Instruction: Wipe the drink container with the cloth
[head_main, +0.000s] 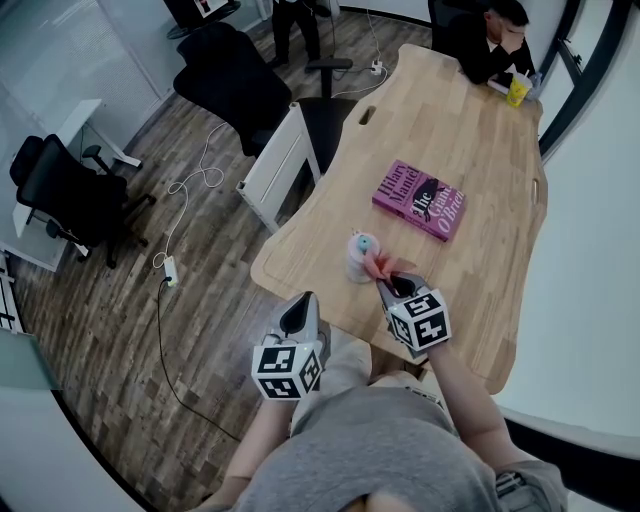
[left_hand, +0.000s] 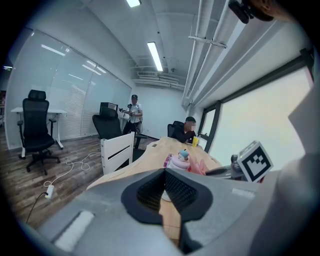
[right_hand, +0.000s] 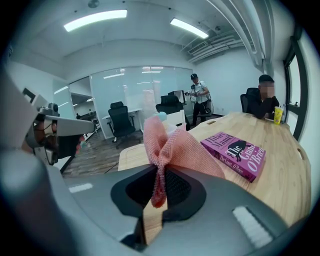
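Note:
A small pink drink container (head_main: 357, 257) with a light blue top stands near the front edge of the wooden table (head_main: 480, 150); in the left gripper view the container (left_hand: 180, 161) shows beyond the jaws. My right gripper (head_main: 392, 287) is shut on a pink mesh cloth (right_hand: 170, 150), whose folds fan out above the jaws and hide most of the container. The cloth (head_main: 378, 264) lies right beside the container. My left gripper (head_main: 296, 322) is shut and holds nothing, short of the table's front edge and left of the container.
A magenta book (head_main: 420, 199) lies behind the container. A person sits at the table's far end by a yellow cup (head_main: 517, 91). A white cabinet (head_main: 275, 165) and black chairs (head_main: 70, 195) stand left of the table; cables (head_main: 185, 190) run over the floor.

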